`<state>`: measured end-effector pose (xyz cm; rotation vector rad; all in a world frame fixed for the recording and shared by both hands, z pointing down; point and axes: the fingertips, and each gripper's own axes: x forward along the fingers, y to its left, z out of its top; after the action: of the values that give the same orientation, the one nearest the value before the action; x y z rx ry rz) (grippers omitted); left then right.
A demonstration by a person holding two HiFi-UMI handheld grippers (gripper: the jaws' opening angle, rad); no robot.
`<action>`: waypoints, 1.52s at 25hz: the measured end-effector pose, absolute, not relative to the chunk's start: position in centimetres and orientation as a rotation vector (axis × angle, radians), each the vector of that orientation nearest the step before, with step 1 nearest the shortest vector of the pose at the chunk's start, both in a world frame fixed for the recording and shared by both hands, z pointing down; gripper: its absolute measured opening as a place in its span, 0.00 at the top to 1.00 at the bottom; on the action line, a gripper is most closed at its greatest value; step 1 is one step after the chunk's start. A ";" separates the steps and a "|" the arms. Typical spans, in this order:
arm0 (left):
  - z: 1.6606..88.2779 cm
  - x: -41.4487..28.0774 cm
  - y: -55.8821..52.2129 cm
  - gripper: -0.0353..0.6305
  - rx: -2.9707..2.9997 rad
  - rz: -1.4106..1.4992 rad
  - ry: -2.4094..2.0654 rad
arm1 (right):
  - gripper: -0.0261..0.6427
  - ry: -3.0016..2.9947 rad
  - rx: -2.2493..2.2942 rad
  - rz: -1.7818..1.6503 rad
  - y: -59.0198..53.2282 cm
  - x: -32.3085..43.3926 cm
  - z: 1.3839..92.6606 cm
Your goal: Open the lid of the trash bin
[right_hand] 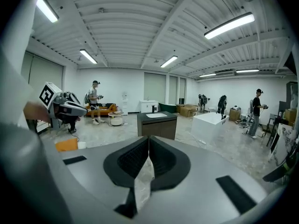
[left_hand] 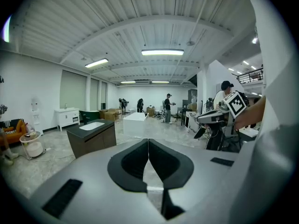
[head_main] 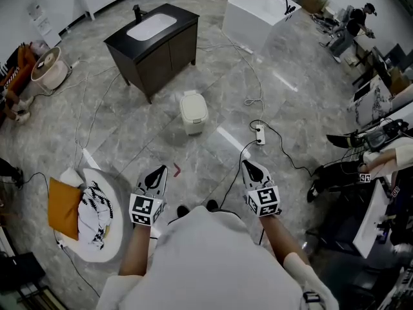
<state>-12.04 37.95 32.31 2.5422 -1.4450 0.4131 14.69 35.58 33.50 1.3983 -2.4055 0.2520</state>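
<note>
Presently, the left claw (head_main: 157, 175) is closed: in its own view (left_hand: 148, 146) the two jaws meet along their front edge with nothing between them. The right claw (head_main: 253, 171) is likewise closed and empty, with its jaws pressed together at the tips (right_hand: 148, 143). Both are held level, side by side, in front of the person's body and above the grey marble floor (head_main: 129, 131), touching nothing.

The trash bin (head_main: 193, 120) is a small white one. It stands on the floor ahead of the claws, between them in line and well apart from both. Its lid (head_main: 193, 103) is down. Neither gripper view shows the bin.

Just behind the bin stands a dark cabinet (head_main: 155, 50) with a white basin (head_main: 151, 26) set in its top. A white tub (head_main: 258, 15) stands further back to the right. A power strip (head_main: 260, 134) lies on the floor right of the bin, with a black cable (head_main: 284, 150) running from it. An orange cushion (head_main: 64, 208) rests on a round white seat (head_main: 116, 237) at the lower left.
</note>
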 end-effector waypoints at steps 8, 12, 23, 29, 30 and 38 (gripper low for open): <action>32.8 -14.4 38.3 0.92 2.553 0.420 -1.428 | 0.91 -2.390 1.427 0.236 36.1 12.5 32.9; 33.4 -15.5 38.8 0.92 2.557 0.424 -1.404 | 0.91 -2.366 1.451 0.251 37.4 11.5 33.2; 34.5 -16.6 38.4 0.92 2.545 0.439 -1.363 | 0.91 -2.335 1.425 0.284 38.0 10.2 34.4; 34.9 -16.2 36.1 0.92 2.534 0.451 -1.372 | 0.91 -2.335 1.401 0.291 35.5 10.6 35.2; 34.9 -16.1 35.6 0.92 2.531 0.453 -1.374 | 0.91 -2.334 1.397 0.293 35.0 10.7 35.3; 35.1 -14.2 30.7 0.92 2.517 0.464 -1.374 | 0.91 -2.337 1.374 0.309 29.6 11.9 36.0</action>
<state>-14.18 30.72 35.14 2.5171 -1.3739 0.4640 11.91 29.62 35.96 1.3742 -2.3373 0.3091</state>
